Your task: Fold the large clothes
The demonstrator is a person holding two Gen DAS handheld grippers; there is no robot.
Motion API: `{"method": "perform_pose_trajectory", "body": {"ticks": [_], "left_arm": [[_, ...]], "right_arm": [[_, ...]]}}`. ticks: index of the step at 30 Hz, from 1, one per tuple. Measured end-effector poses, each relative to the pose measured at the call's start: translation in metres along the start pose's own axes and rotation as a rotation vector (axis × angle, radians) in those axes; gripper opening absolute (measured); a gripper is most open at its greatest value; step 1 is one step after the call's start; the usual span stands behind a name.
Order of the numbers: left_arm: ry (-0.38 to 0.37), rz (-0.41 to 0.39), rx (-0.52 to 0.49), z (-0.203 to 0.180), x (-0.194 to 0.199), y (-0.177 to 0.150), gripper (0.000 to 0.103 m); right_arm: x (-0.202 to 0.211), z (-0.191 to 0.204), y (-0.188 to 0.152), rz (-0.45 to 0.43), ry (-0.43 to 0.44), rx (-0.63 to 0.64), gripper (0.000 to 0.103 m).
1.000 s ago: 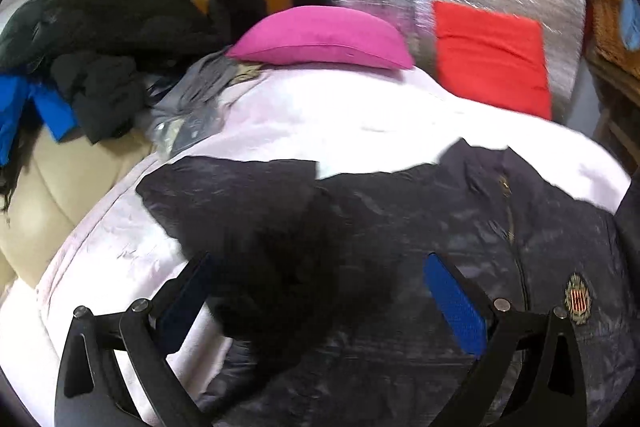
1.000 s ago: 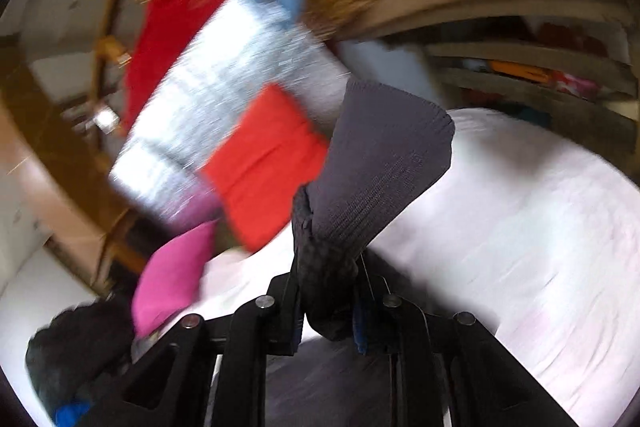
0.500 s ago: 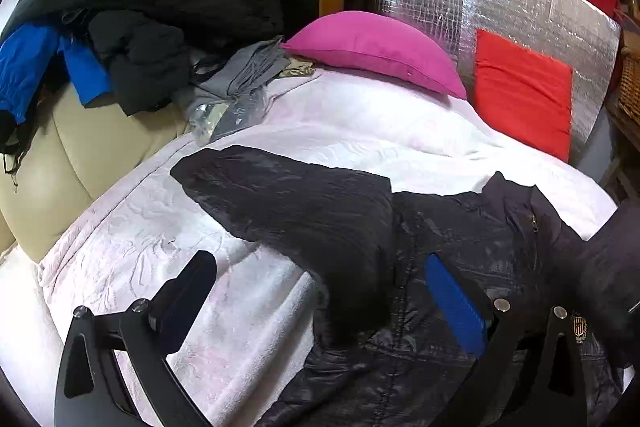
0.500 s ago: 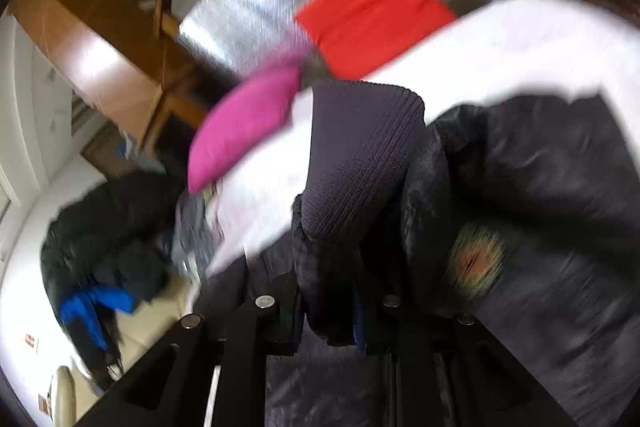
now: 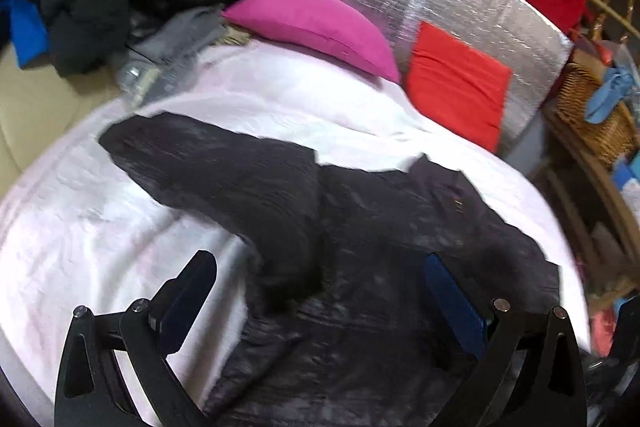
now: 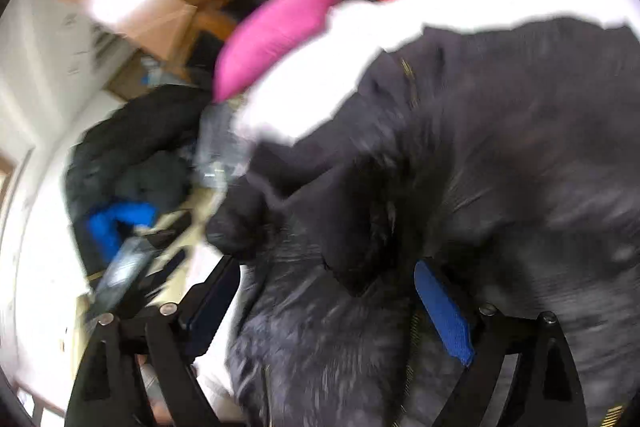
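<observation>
Black jacket (image 6: 500,155) sleeve (image 6: 344,227) now between the opening right claw (image 6: 328,291), unpinched.

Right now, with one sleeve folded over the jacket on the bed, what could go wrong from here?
1. The right gripper is opening just above the folded sleeve; its fingers could catch the fabric on the way out and undo the fold.
2. The other sleeve lies spread on the blanket, which could bunch if that sleeve is dragged.
3. The jacket looks slippery, so folds may slide open.

Left claw (image 5: 320,291) wide; right claw (image 6: 328,299) opening.
</observation>
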State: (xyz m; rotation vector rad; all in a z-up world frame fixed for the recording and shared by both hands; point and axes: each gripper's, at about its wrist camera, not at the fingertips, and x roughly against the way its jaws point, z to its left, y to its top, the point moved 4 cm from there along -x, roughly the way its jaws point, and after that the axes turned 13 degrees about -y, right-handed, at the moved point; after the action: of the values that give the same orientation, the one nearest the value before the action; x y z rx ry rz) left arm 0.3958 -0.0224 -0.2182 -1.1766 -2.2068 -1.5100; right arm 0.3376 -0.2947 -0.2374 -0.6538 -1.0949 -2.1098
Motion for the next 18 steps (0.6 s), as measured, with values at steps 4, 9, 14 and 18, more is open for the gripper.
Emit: {"method": "perform_pose_trajectory", "body": {"ticks": [4, 9, 14, 18], "left_arm": [[-0.089, 0.06, 0.007, -0.013, -0.011, -0.01, 0.103], [-0.109, 0.171, 0.054, -0.015, -0.037, -0.019, 0.103], [-0.059, 0.229, 0.074, -0.005, -0.052, -0.026, 0.097], [-0.065, 0.32, -0.007, -0.016, -0.076, -0.041, 0.073]], "right_arm": [[0.067, -0.046, 0.027, -0.211, -0.075, -0.049, 0.091], [0.085, -0.132, 0.054, -0.315, -0.383, -0.208, 0.09], [0.06, -0.162, 0.071, -0.257, -0.459, -0.218, 0.088], [0.04, -0.176, 0.084, -0.248, -0.494, -0.214, 0.086]]}}
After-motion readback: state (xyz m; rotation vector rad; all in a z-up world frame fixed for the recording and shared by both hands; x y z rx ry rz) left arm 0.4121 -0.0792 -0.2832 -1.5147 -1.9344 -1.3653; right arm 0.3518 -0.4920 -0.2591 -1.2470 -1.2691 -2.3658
